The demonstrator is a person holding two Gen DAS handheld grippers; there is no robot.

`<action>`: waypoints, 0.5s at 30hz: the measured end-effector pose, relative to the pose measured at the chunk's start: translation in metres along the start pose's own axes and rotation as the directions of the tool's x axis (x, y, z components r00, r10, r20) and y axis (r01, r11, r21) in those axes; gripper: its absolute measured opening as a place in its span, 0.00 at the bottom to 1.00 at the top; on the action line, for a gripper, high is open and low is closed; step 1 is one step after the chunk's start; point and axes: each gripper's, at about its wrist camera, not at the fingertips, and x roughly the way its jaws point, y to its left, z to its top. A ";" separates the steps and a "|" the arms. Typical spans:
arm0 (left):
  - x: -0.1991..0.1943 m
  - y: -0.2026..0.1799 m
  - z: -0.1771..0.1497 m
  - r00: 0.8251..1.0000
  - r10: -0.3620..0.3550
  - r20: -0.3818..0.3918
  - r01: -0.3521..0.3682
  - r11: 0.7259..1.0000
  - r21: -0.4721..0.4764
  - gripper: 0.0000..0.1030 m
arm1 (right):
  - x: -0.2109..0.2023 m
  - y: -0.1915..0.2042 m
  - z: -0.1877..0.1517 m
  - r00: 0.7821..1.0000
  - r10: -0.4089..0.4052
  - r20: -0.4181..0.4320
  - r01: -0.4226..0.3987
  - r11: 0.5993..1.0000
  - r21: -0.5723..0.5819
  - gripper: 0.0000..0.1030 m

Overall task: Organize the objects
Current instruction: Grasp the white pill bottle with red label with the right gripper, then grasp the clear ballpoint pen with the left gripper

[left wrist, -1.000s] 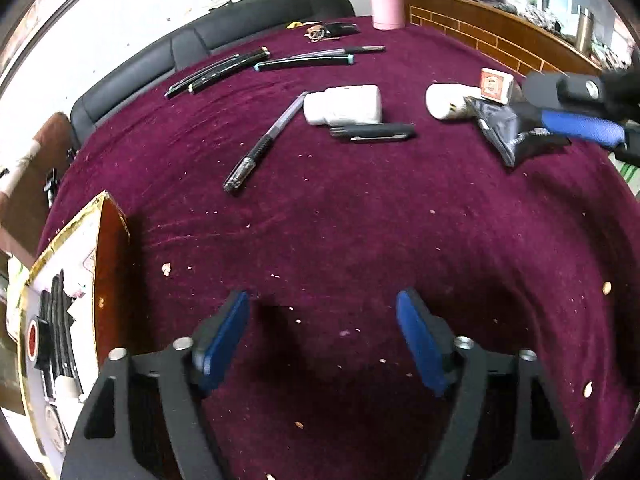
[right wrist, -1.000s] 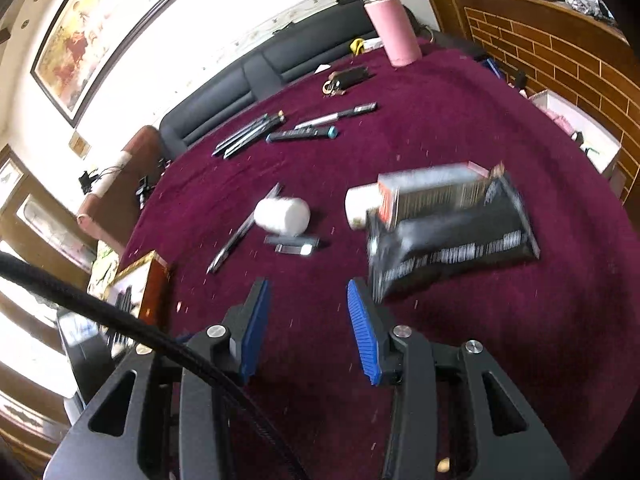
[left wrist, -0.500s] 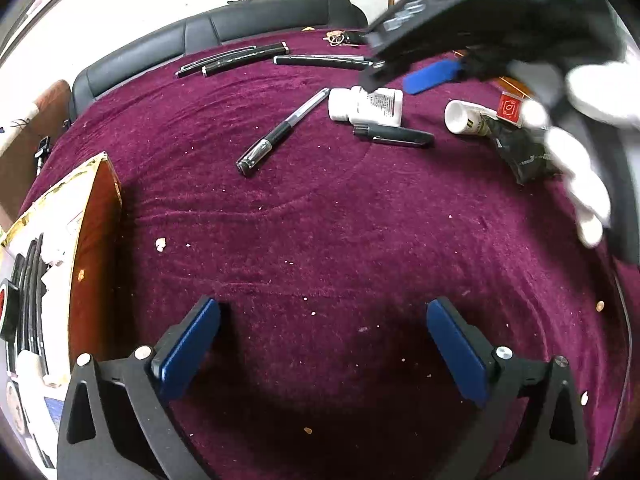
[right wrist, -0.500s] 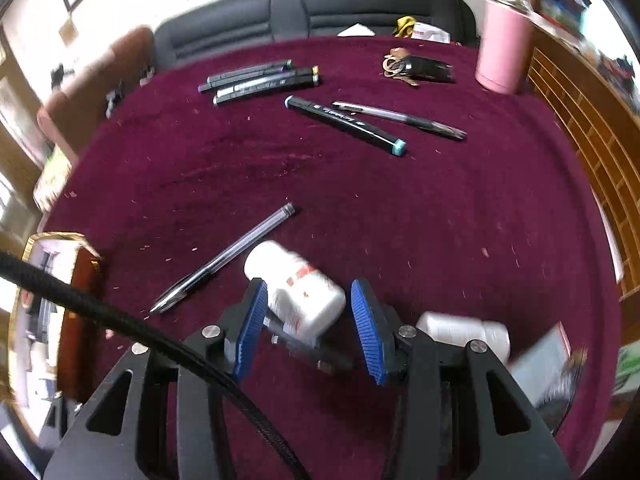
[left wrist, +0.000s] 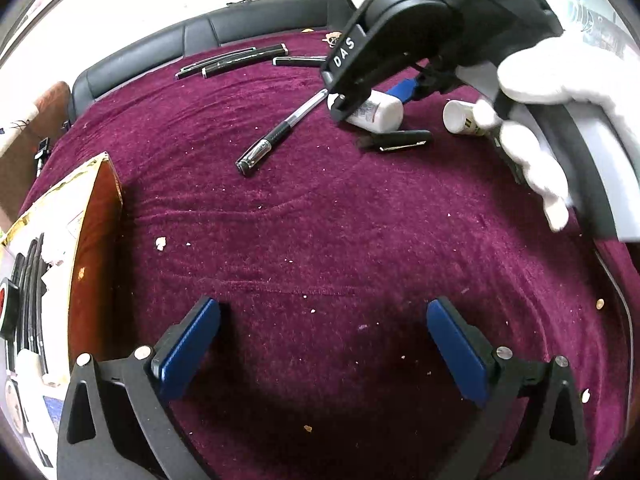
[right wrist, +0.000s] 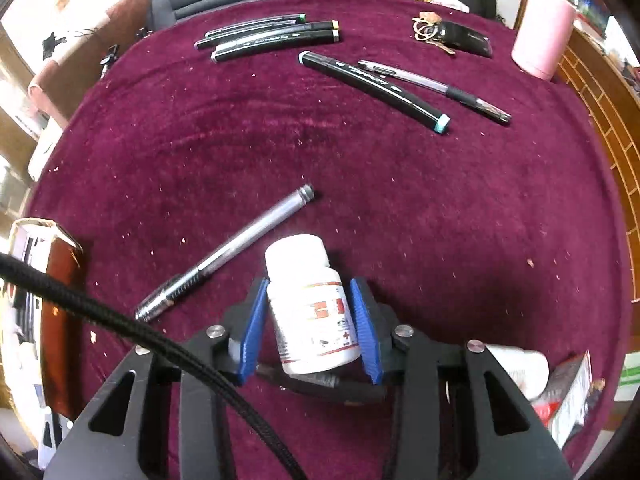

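Your right hand-held gripper is closing around the white pill bottle lying on the desk between its pads. Be squeezing evenly on the label, clear of the pen just left. Your left hand-held gripper is hovering spread wide, empty.

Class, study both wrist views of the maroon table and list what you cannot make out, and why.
- Label text on the white pill bottle: right wrist view, too small and blurred.
- Second white bottle: left wrist view, partly hidden by the gloved hand.
- Contents of the box at the left edge: cut off by the frame.
- Dark object under the pill bottle: right wrist view, mostly covered by the bottle and right gripper.
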 end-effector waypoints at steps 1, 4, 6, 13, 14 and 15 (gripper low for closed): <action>0.000 0.000 0.000 1.000 -0.001 0.000 0.001 1.000 0.000 0.98 | -0.002 -0.001 -0.003 1.000 0.006 0.003 -0.006 1.000 0.010 0.36; -0.002 0.001 0.000 1.000 -0.022 -0.015 0.022 1.000 -0.005 0.97 | -0.013 -0.012 -0.018 0.997 0.073 0.030 -0.075 0.994 0.076 0.35; -0.009 0.007 0.004 0.990 -0.139 -0.029 0.136 0.988 -0.066 0.97 | -0.022 -0.018 -0.027 0.990 0.126 0.059 -0.131 0.986 0.105 0.35; -0.040 0.034 0.062 0.991 -0.087 0.102 0.093 0.994 -0.058 0.91 | -0.067 -0.048 -0.094 0.944 0.265 0.197 -0.301 0.936 0.181 0.35; -0.041 0.034 0.073 0.989 -0.078 0.130 0.081 0.997 -0.019 0.82 | -0.064 -0.049 -0.098 0.936 0.286 0.208 -0.325 0.927 0.187 0.35; -0.038 0.033 0.083 0.985 -0.080 0.153 0.077 0.997 0.029 0.74 | -0.064 -0.052 -0.106 0.925 0.307 0.223 -0.351 0.916 0.194 0.35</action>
